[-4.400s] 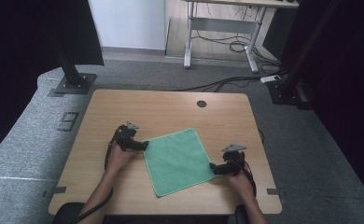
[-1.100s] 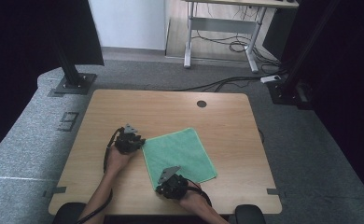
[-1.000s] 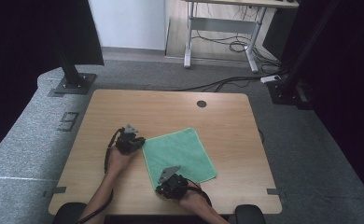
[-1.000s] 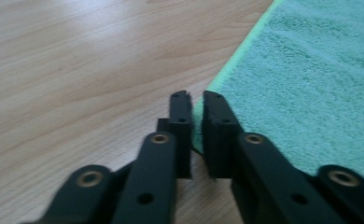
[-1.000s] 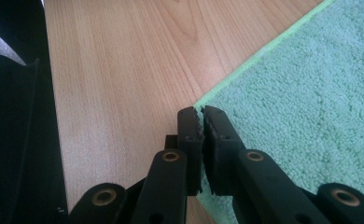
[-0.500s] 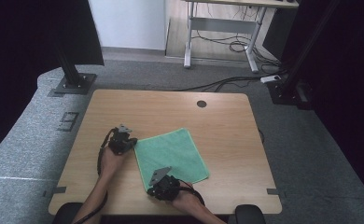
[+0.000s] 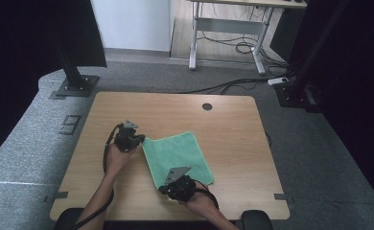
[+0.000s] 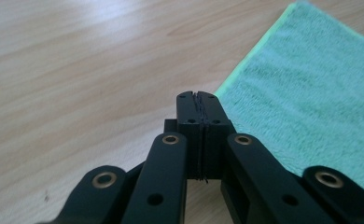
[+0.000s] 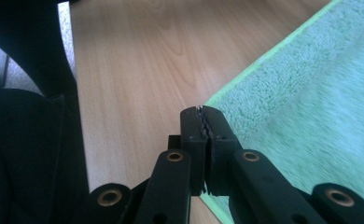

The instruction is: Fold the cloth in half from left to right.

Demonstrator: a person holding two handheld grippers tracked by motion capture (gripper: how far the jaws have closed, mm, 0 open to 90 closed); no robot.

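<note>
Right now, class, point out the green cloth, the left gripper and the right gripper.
green cloth (image 7: 178,153), high view, middle of its surface.
left gripper (image 8: 197,99), left gripper view, tips of its closed jaws.
right gripper (image 9: 202,113), right gripper view, tips of its closed jaws.

One square green terry cloth (image 7: 178,156) is lying at the table's six o'clock on one rectangular light wooden table (image 7: 233,124). Two black two-jaw grippers are showing: the left gripper (image 7: 136,139) at nine o'clock of the cloth, the right gripper (image 7: 168,186) at six o'clock.
</note>
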